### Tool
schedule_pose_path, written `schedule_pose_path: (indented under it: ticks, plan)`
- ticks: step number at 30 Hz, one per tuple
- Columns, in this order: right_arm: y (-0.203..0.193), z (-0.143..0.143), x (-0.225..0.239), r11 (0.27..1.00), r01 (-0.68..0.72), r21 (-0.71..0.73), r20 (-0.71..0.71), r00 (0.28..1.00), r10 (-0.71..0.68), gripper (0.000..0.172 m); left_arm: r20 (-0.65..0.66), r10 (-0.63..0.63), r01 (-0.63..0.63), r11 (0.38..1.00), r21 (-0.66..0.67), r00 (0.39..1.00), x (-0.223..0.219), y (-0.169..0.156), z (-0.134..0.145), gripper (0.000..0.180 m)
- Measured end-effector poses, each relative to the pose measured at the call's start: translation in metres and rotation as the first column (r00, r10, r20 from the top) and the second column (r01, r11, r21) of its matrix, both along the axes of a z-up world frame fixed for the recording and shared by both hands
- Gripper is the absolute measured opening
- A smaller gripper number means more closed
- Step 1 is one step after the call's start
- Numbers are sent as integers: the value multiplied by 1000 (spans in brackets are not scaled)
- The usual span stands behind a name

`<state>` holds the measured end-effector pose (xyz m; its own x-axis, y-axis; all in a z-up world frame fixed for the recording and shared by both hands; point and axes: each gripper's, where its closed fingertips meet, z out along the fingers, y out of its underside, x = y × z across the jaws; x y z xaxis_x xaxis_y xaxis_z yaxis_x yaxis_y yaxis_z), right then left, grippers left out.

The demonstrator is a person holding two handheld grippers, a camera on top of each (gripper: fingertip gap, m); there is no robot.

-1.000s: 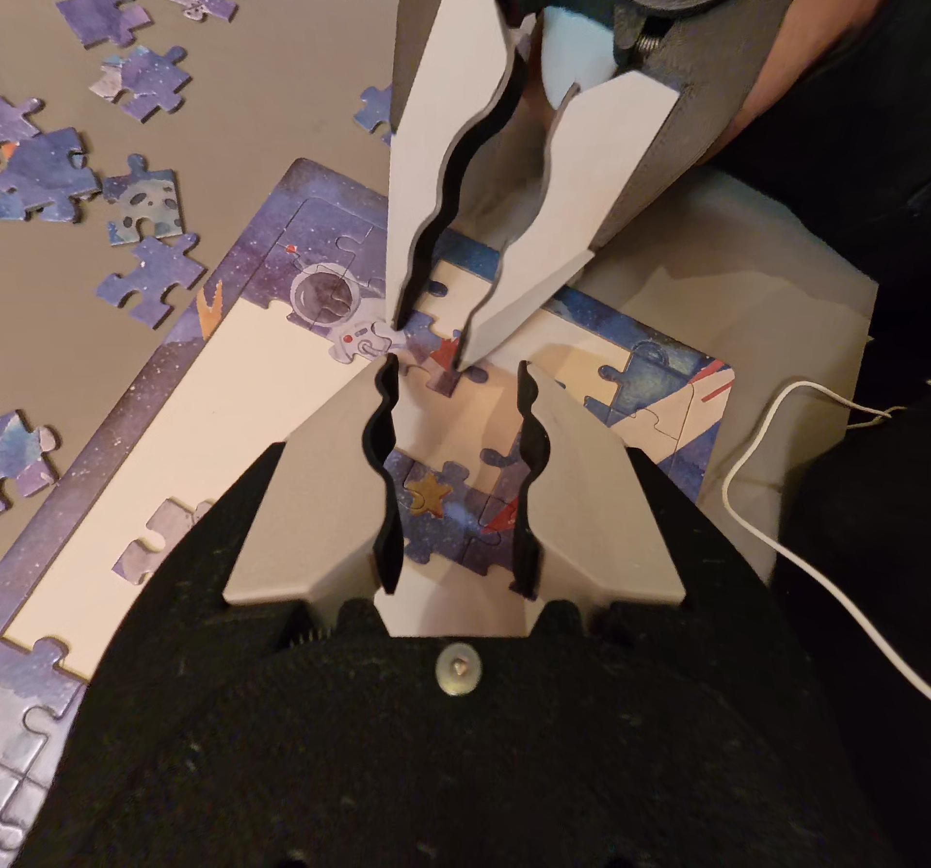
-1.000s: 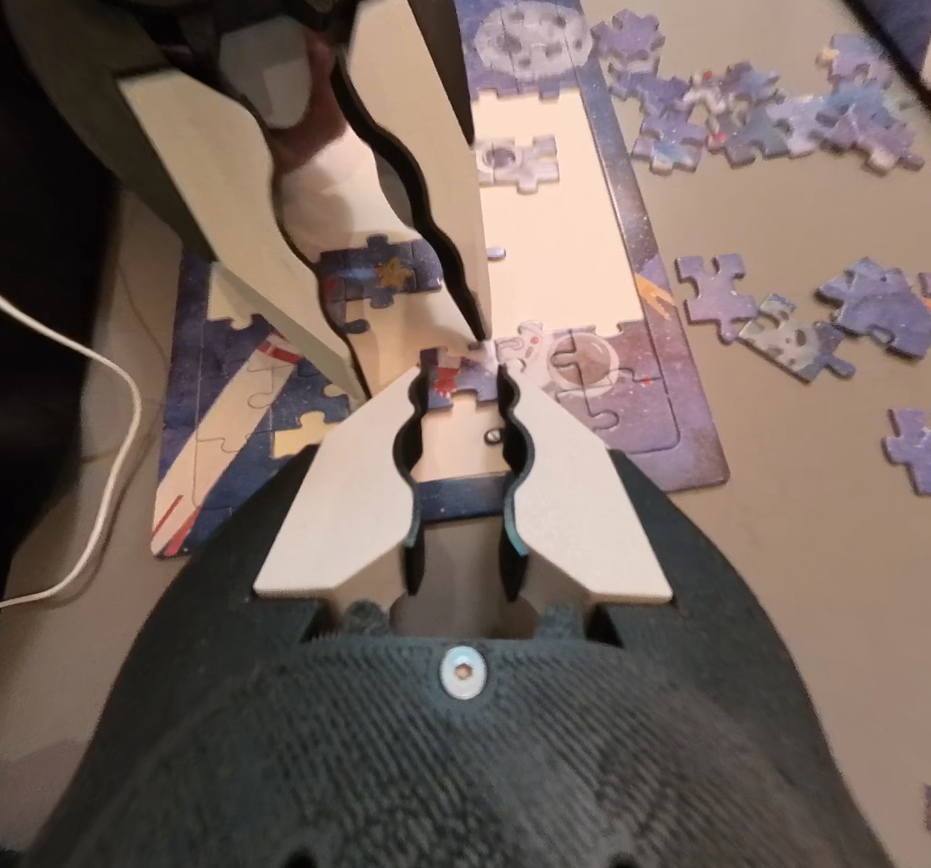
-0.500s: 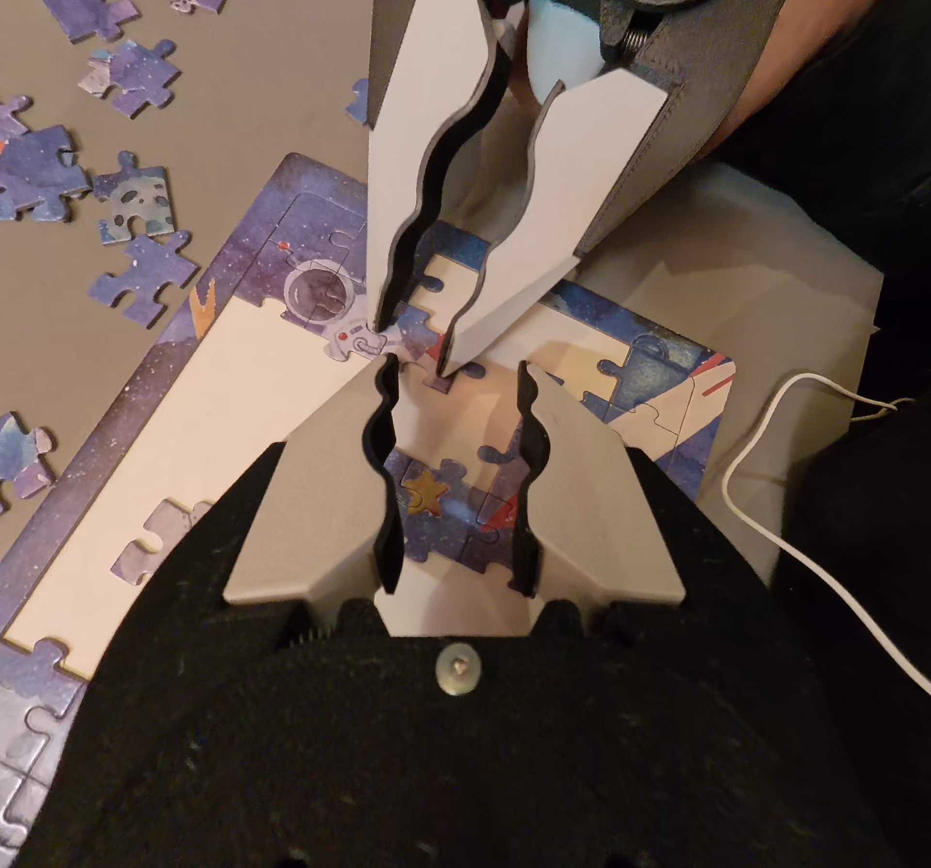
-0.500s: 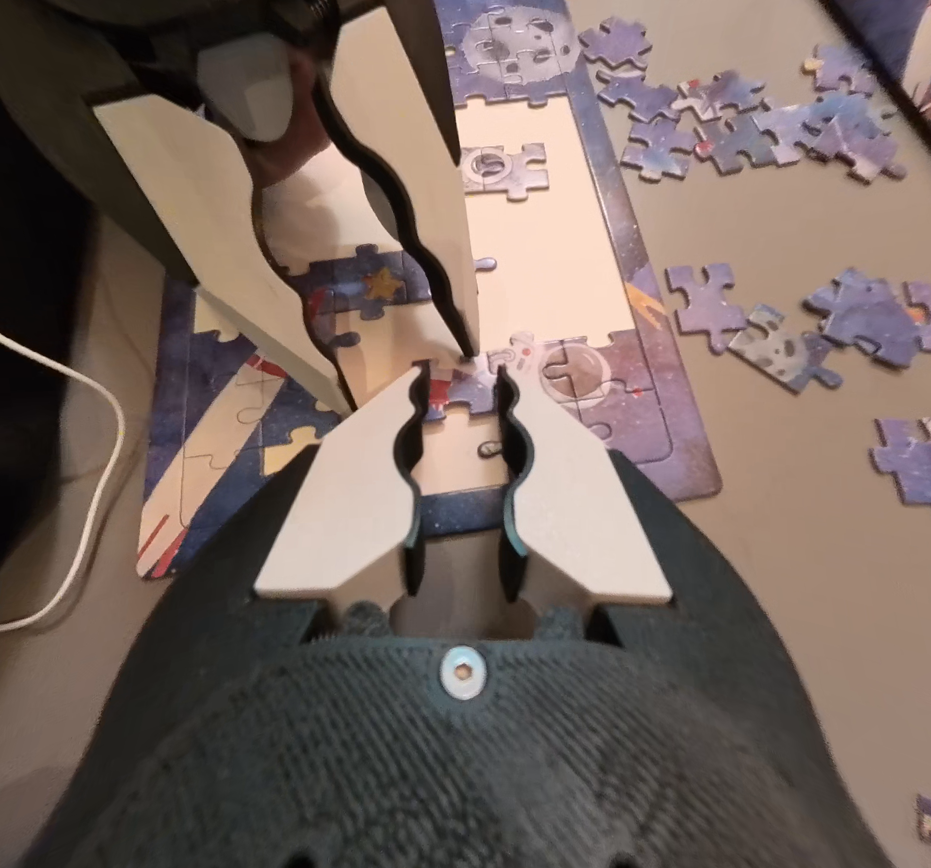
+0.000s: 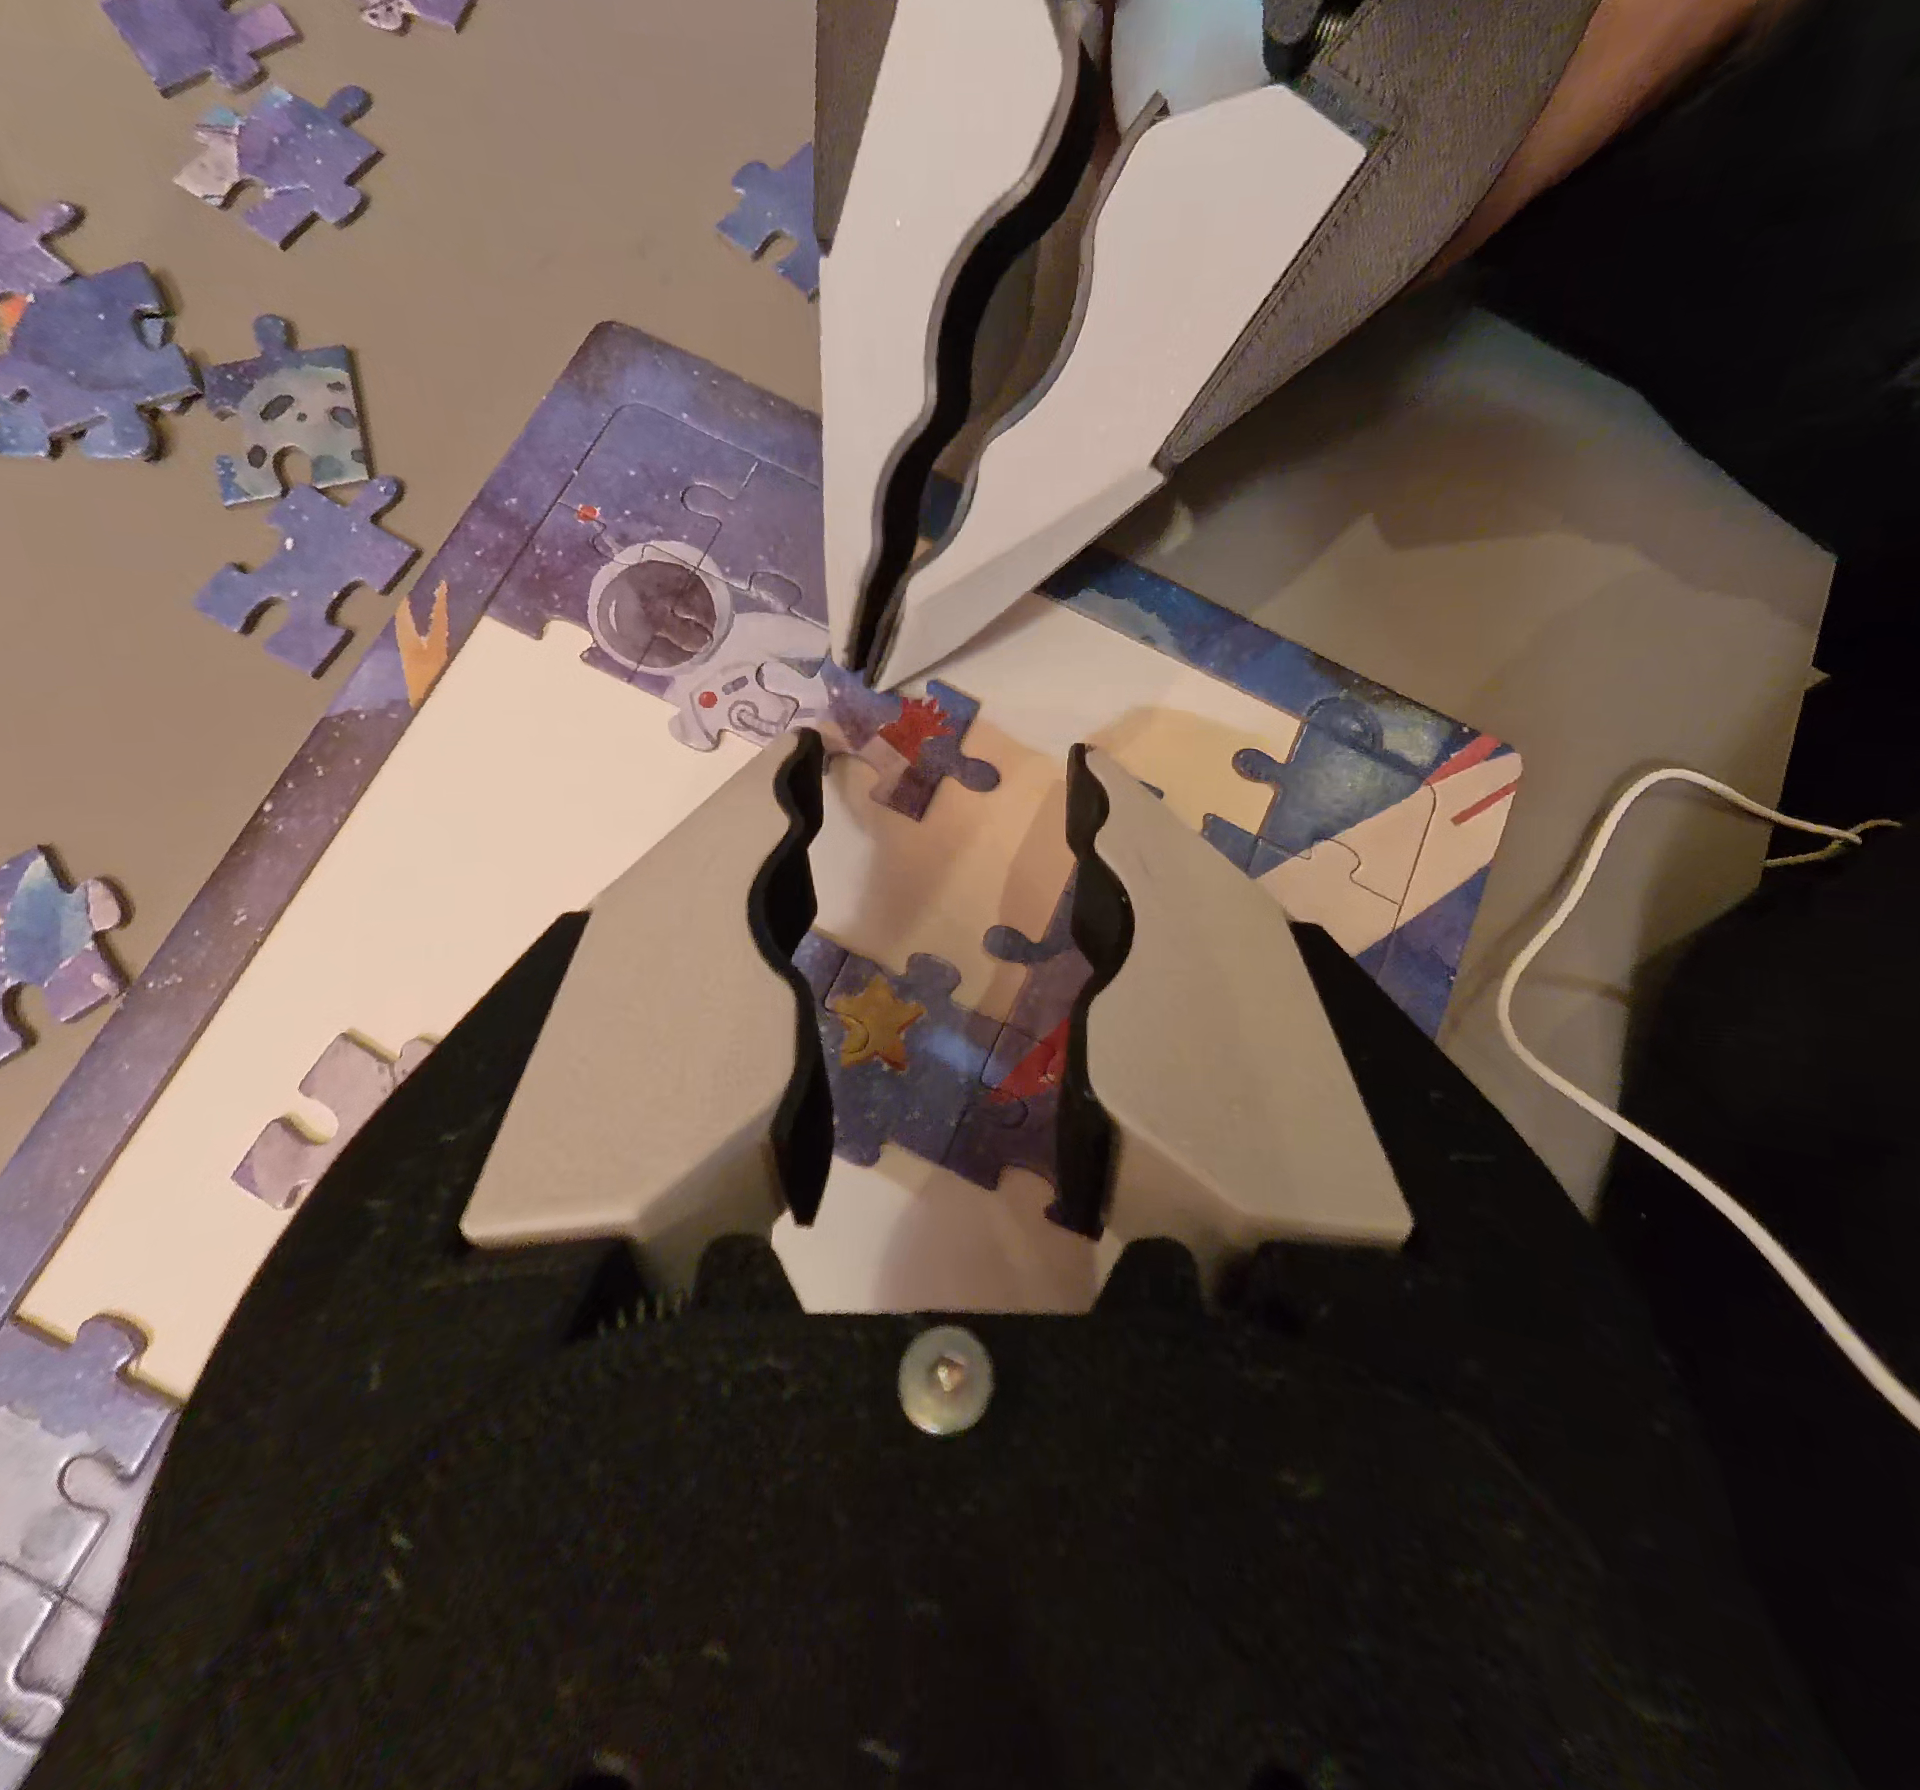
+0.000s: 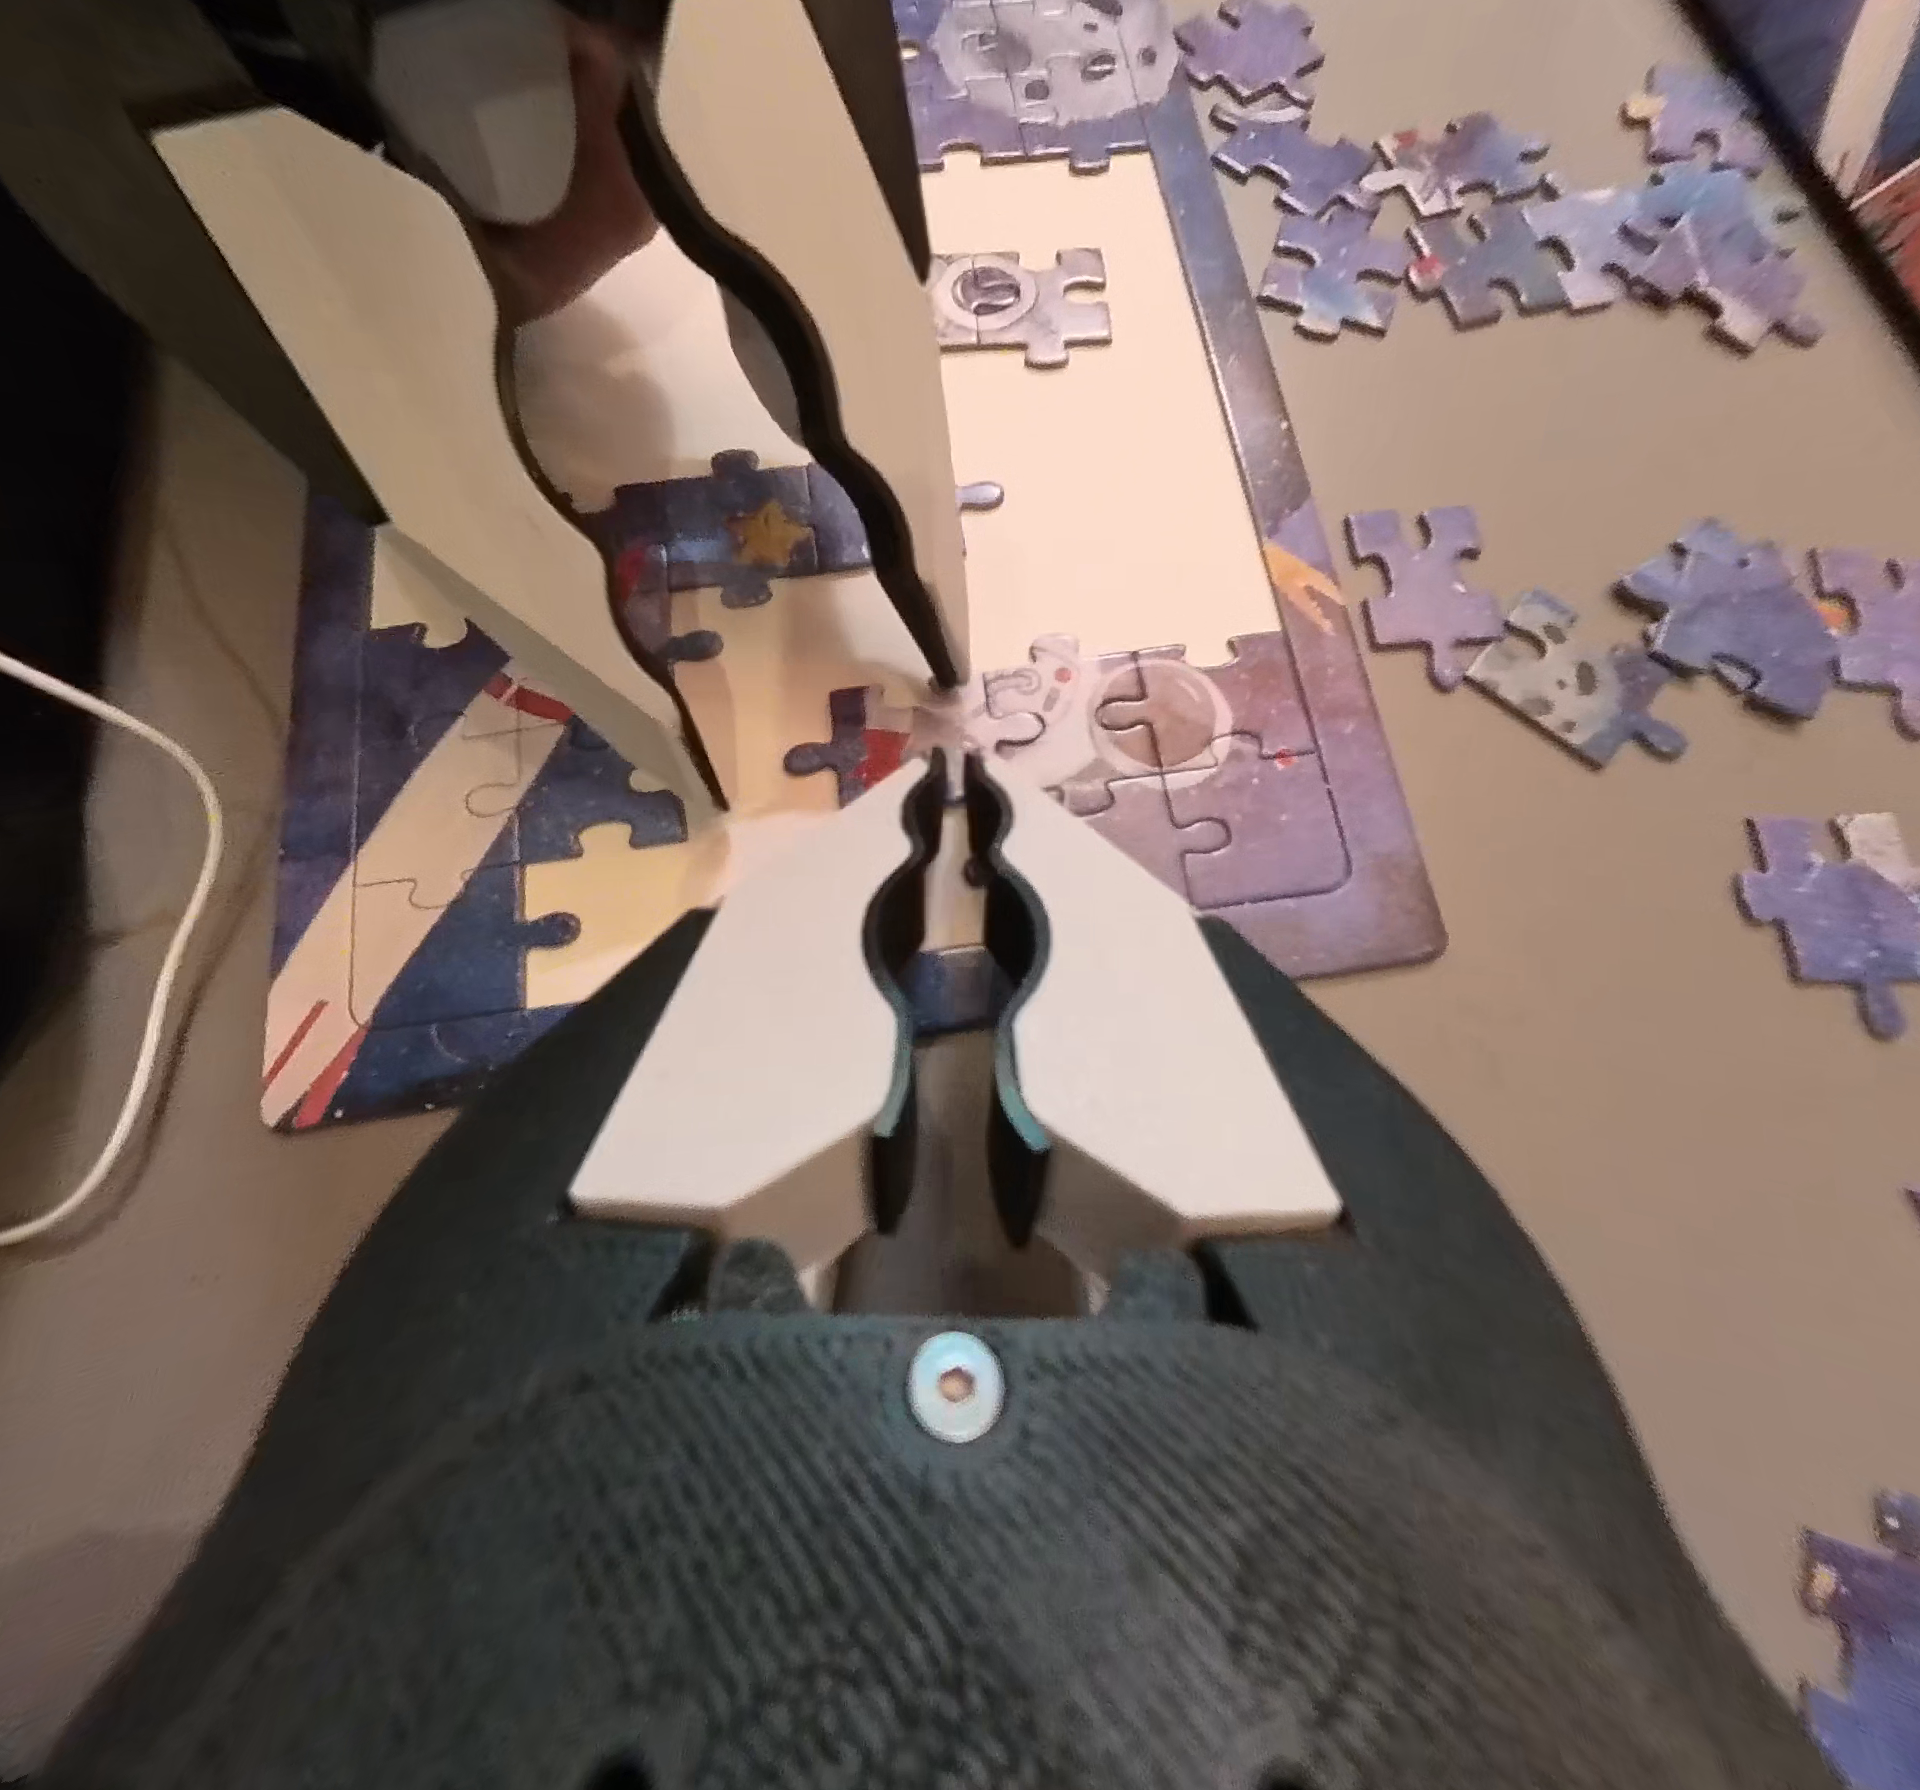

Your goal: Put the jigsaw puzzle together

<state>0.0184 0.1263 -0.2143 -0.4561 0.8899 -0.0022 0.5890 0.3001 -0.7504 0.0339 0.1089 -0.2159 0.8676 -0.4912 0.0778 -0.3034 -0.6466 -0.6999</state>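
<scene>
A long puzzle tray [image 6: 1288,410] lies flat on the tan table [image 5: 540,182], only partly filled. At one end a moon group [image 6: 1039,26] is fitted. Near the other end sits the astronaut group [image 5: 675,618], a rocket corner [image 5: 1382,826] and a small star cluster [image 5: 894,1023]. One lone piece [image 6: 1013,301] rests on the bare cream floor of the tray between the moon and the astronaut. The wide cream middle [image 5: 395,857] shows bare backing.

A dark piece with a red splash [image 5: 914,743] lies in the tray just beside the astronaut's body, one knob pointing toward the rocket corner.

The right gripper [image 5: 868,665] comes in from the far side with its fingers closed to a thin slit, tips down at the top edge of the red-splash piece; whether they pinch that edge or only press on it I cannot tell. The left gripper [image 5: 940,764] is spread wide with nothing in it. One tip rests beside the same piece by the astronaut and the other stands over bare backing.

Loose pieces [image 6: 1507,202] are scattered on the table beside the tray. A white cable [image 5: 1558,1065] curls past the rocket end.
</scene>
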Motion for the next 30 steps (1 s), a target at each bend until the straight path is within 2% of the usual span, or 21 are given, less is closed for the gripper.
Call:
schedule_pose_path:
  ticks: [13,17,21,25,30]
  plan:
    - [-1,0,0,1000,1,-2,4,1000,-1,0,-6,7,-7,1000,-7,1000,-1,1,-2,45]
    - [3,8,-2,999,14,44,-54,998,-11,0,-19,12,-12,1000,-5,1000,-3,0,-1,46]
    - [-1,18,0,999,-5,-33,-85,996,2,19,-10,28,-28,1000,-4,1000,-8,-1,1,45]
    - [-6,5,5,999,-33,-31,-25,999,33,38,-17,29,-29,999,-12,999,-11,-3,0,41]
    - [-5,-1,5,999,-44,28,-16,999,44,36,-31,31,-32,999,-20,999,-14,-6,-3,39]
